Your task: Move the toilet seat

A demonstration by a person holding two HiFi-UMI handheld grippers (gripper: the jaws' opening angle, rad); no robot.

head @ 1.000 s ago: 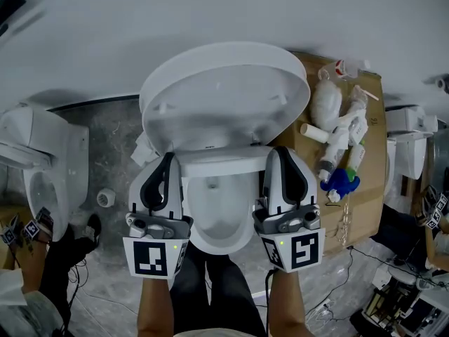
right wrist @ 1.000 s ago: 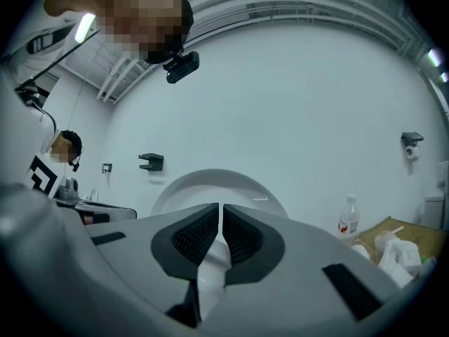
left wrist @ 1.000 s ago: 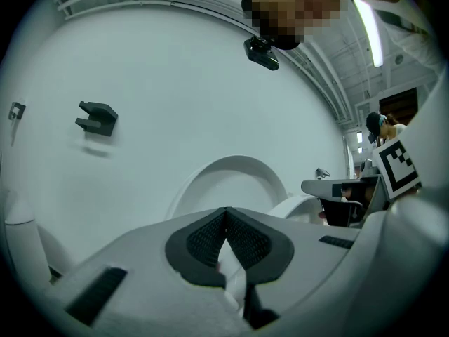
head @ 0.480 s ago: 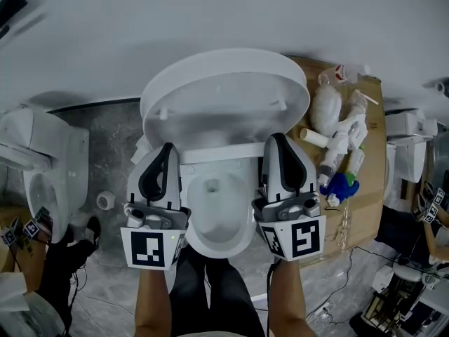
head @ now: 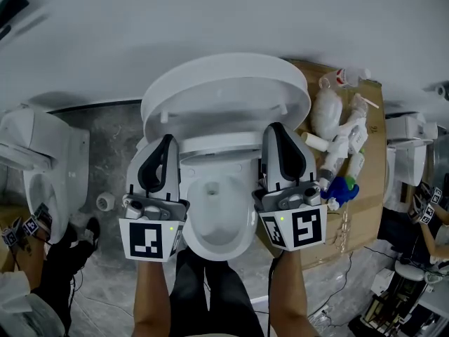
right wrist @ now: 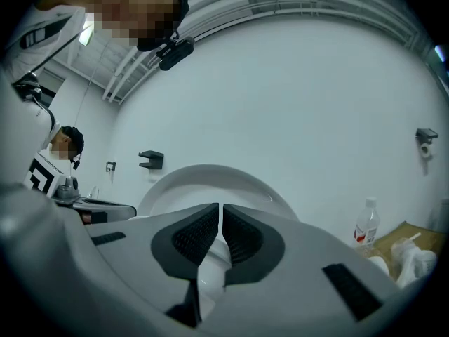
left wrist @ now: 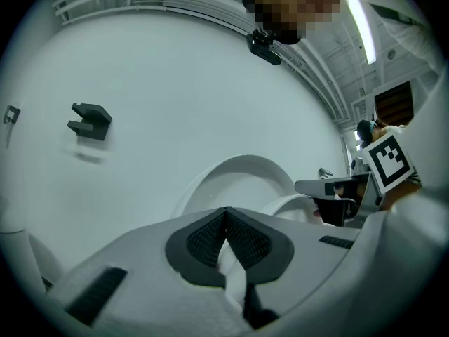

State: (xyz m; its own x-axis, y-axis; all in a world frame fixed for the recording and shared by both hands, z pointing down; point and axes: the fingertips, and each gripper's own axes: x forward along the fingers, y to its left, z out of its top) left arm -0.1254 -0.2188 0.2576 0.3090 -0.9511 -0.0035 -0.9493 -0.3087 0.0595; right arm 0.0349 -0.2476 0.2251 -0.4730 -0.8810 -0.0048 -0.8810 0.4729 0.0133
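Observation:
The white toilet's raised seat and lid (head: 224, 97) stand tilted back toward the wall, above the open bowl (head: 217, 220). A white edge of the seat (head: 217, 148) runs across between my two grippers. My left gripper (head: 161, 144) is shut, its tip at the left end of that edge. My right gripper (head: 278, 130) is shut at the right end. I cannot tell whether either tip touches the seat. In the left gripper view the left gripper (left wrist: 226, 213) has its pads together before the lid (left wrist: 238, 170). The right gripper (right wrist: 219, 208) faces the lid (right wrist: 210, 177) with nothing between its pads.
A second toilet (head: 42, 167) stands at the left, with a tape roll (head: 105, 201) on the floor beside it. A cardboard box (head: 365, 202) at the right carries bottles, white fittings and a blue object (head: 342, 183). My legs are below the bowl.
Both grippers have edged forward toward the wall. The raised seat and lid look shorter from above, tipped further upright.

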